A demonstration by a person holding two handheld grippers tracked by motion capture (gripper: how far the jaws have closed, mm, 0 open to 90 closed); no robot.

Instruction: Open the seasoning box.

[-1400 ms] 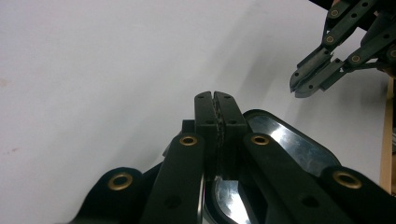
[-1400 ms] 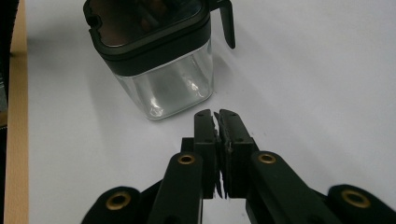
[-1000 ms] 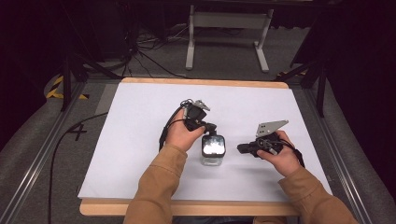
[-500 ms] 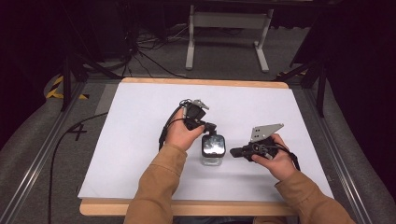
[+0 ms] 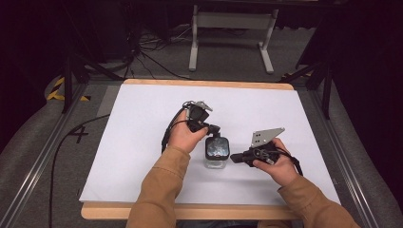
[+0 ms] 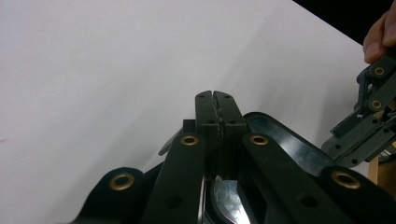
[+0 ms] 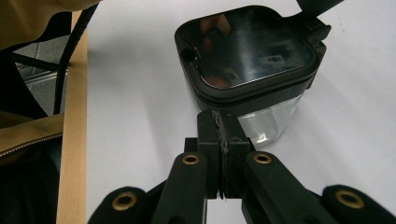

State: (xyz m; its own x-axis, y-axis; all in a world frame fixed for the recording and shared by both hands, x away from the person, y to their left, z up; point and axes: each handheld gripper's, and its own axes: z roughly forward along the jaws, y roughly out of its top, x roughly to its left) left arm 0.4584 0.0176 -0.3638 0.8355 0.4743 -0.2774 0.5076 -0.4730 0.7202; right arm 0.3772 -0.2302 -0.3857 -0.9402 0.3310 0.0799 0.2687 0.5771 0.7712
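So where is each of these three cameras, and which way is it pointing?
High view: fixed above the person's side, looking forward and down on the white table; both forearms, hands, the left gripper and right gripper show.
Left gripper view: rides the left gripper, looking along its closed jaws across the table; the other gripper and a fingertip show at right.
Right gripper view: rides the right gripper, looking along its closed jaws at the clear container; a tan sleeve shows at left.
Shared: the high and right gripper views both show the container.

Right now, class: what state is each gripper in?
Left gripper: shut, holding nothing visible, above the container.
Right gripper: shut, empty, tips at the container's side.
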